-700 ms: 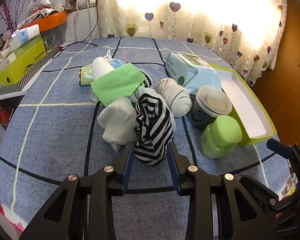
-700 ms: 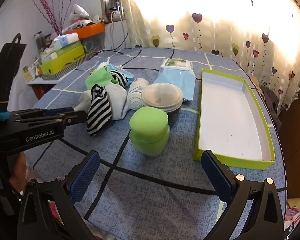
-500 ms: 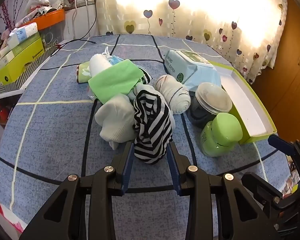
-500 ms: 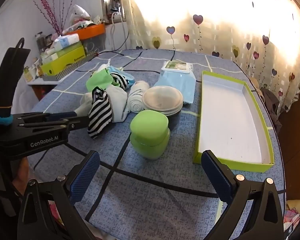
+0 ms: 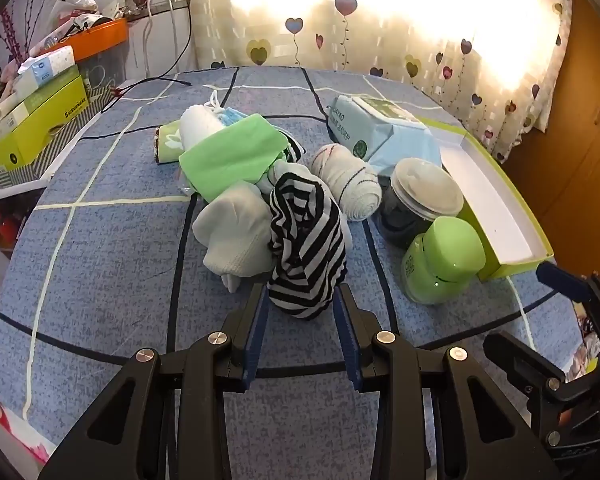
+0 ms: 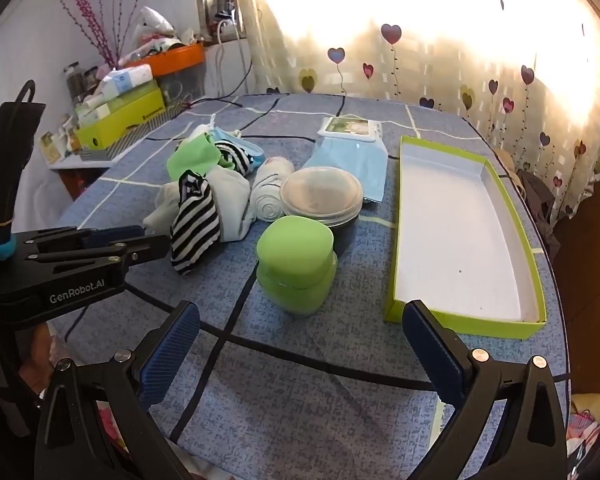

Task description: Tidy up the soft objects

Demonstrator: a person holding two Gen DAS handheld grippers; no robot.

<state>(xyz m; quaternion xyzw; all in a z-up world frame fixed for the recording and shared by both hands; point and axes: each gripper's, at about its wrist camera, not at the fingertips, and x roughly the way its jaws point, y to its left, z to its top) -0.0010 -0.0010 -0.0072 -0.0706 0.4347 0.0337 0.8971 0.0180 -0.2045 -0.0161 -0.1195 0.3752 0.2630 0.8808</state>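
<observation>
Left gripper (image 5: 302, 300) clamped on the lower end of the striped sock (image 5: 306, 248), blue pads pressing it from both sides; the sock hangs bunched between them, its top leaning against the pale grey sock (image 5: 236, 236) just beside it. From the right wrist view the sock's tip sits at or just above the tablecloth (image 5: 100, 248); contact cannot be told.

Right gripper (image 6: 300, 344) held wide apart, nothing between its fingers, near the front edge of the table.

Soft pile around the table's middle: green cloth (image 5: 232, 156) draped over other pieces, rolled white sock (image 5: 350, 182) touching the striped one's far side. Wipes pack (image 5: 380, 132) behind them.

Lidded dark jar (image 6: 320, 198) and green jar (image 6: 296, 264) just beside the pile, toward the right edge. Shallow green-walled tray (image 6: 536, 264) along the right edge, white floor bare.
</observation>
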